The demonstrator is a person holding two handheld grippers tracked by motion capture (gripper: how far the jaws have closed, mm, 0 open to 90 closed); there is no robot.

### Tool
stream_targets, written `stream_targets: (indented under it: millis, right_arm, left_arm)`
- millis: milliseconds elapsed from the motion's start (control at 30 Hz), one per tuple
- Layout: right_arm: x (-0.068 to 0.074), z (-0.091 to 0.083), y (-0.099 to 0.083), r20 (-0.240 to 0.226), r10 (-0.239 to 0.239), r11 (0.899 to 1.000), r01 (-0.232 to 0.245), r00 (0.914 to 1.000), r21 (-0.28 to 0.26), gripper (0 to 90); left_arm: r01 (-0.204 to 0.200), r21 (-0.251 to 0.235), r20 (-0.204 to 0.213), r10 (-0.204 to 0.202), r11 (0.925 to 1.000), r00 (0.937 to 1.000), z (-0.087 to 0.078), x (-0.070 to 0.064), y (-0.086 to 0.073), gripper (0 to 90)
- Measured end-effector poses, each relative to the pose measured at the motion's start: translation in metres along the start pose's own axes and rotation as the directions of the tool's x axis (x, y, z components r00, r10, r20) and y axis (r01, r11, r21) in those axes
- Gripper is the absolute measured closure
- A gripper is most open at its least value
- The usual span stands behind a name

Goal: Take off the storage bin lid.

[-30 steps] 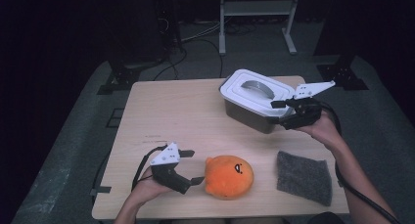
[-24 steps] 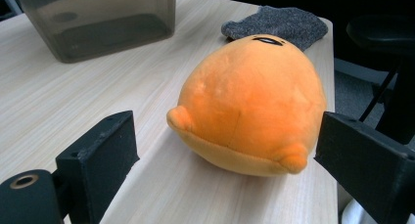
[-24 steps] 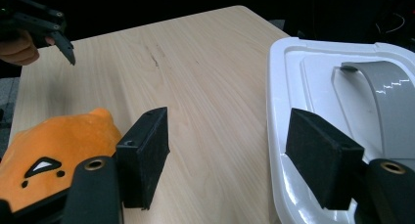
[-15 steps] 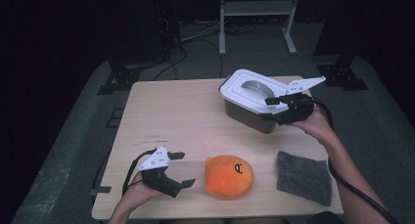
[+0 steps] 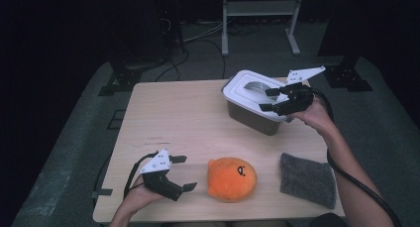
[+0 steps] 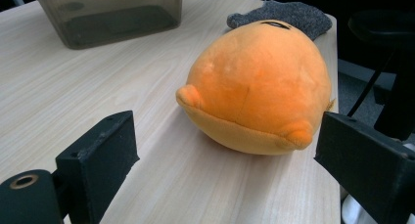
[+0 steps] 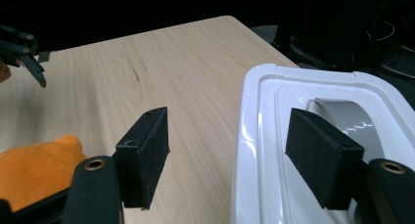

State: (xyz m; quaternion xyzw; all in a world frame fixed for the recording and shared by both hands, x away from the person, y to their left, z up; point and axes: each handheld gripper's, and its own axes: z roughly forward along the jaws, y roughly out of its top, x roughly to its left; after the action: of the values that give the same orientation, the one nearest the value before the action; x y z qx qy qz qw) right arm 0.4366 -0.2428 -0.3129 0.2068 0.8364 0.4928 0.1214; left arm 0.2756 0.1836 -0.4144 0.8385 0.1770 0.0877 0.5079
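A round orange plush (image 5: 232,179) lies near the table's front edge, also close up as the plush (image 6: 259,87). My left gripper (image 5: 185,173) sits just to its left, open, jaws pointing at the plush with a small gap to it; the left gripper (image 6: 230,141) holds nothing. A dark plastic box with a white lid (image 5: 250,90) stands at the back right. My right gripper (image 5: 266,99) hovers open over the lid's right side. In the right gripper view, the gripper (image 7: 230,150) straddles the lid (image 7: 274,111) rim, one jaw over the table, one over the lid.
A grey felt cloth (image 5: 307,180) lies at the front right, right of the plush. The wooden table (image 5: 183,113) is bare across its left and middle. Dark floor, cables and a metal stand lie beyond the far edge.
The left gripper has backed a little to the left, away from the plush. The right gripper has moved left, from beside the box to over the lid's edge.
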Motion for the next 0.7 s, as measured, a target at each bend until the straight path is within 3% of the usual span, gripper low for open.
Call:
stream_targets:
  millis: [167, 500, 700]
  right_arm:
    - [-0.005, 0.003, 0.000, 0.003, 0.008, 1.000, -0.008, 1.0000, -0.019, 31.1]
    - [-0.013, 0.011, -0.003, -0.007, 0.019, 1.000, -0.019, 0.9998, -0.010, 31.1]
    - [-0.021, 0.016, -0.001, 0.006, 0.025, 1.000, -0.025, 0.9997, -0.003, 31.1]
  left_arm:
    - [0.006, -0.016, 0.002, -0.006, 0.9999, 1.0000, 0.000, 0.001, -0.003, 7.6]
    - [0.005, -0.012, 0.032, -0.004, 0.9999, 0.9995, 0.006, 0.004, -0.003, 7.6]
    - [0.015, -0.012, 0.027, -0.015, 0.9998, 0.9995, 0.004, 0.006, -0.005, 5.8]
